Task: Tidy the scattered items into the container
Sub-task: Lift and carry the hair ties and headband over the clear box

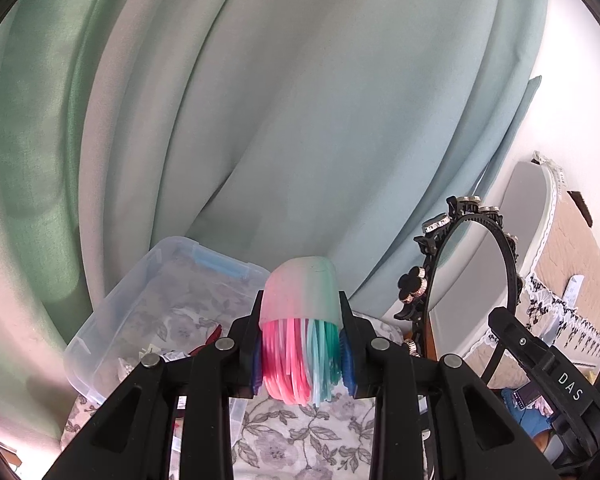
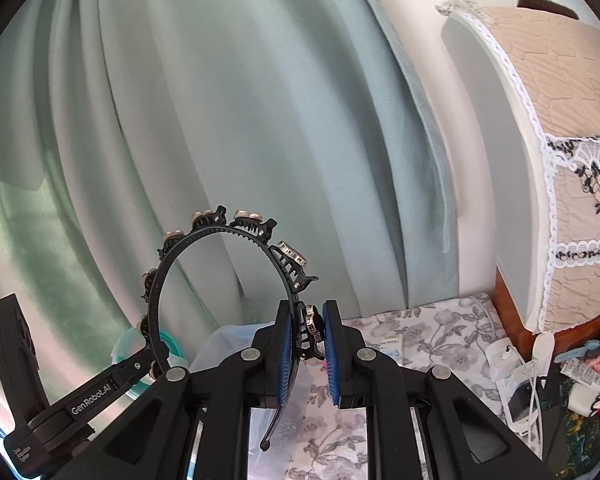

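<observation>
Clear glossy plastic box [image 1: 112, 320] is sitting on matt floral cloth [image 1: 300, 440]. Frosted soft plastic comb [image 1: 300, 320] is showing smooth pink and teal teeth. Black glossy plastic headband [image 2: 220, 248] is carrying shiny metal-rimmed studs, matt curtain [image 2: 220, 100] hanging behind.

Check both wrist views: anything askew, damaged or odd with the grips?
Nothing damaged or spilled. One thing is off-centre: the right gripper holds the black headband near one end, so its arc leans left towards the other gripper. The left gripper holds the pink-and-green comb squarely, above the clear container.
</observation>
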`<state>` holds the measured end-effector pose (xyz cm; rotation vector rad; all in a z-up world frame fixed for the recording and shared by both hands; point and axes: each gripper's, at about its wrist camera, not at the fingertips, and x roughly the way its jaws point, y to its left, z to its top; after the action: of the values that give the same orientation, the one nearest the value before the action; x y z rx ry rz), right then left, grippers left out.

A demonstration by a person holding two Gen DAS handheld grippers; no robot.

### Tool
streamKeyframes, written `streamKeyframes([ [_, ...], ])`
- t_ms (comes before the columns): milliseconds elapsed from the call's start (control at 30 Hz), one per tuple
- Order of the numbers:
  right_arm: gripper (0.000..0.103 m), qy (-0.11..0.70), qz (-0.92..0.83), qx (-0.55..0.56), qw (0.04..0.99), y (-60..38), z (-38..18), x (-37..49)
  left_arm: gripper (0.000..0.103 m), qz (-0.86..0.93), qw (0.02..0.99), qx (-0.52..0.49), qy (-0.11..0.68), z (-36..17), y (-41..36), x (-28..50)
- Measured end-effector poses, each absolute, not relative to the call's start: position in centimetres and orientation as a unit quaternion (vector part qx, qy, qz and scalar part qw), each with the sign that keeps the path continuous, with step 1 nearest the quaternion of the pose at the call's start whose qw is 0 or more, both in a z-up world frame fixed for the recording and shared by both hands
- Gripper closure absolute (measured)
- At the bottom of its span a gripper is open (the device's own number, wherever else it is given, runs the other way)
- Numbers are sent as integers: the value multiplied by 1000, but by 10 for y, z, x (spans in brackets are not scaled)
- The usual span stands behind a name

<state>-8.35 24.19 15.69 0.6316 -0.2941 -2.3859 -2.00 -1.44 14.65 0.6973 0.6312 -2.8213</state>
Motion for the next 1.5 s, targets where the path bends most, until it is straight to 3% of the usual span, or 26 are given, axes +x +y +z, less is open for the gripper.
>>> streamKeyframes([
  [1500, 87, -20, -871, 325, 368, 129, 112, -84, 72, -910, 139, 281, 272, 95, -98, -5],
])
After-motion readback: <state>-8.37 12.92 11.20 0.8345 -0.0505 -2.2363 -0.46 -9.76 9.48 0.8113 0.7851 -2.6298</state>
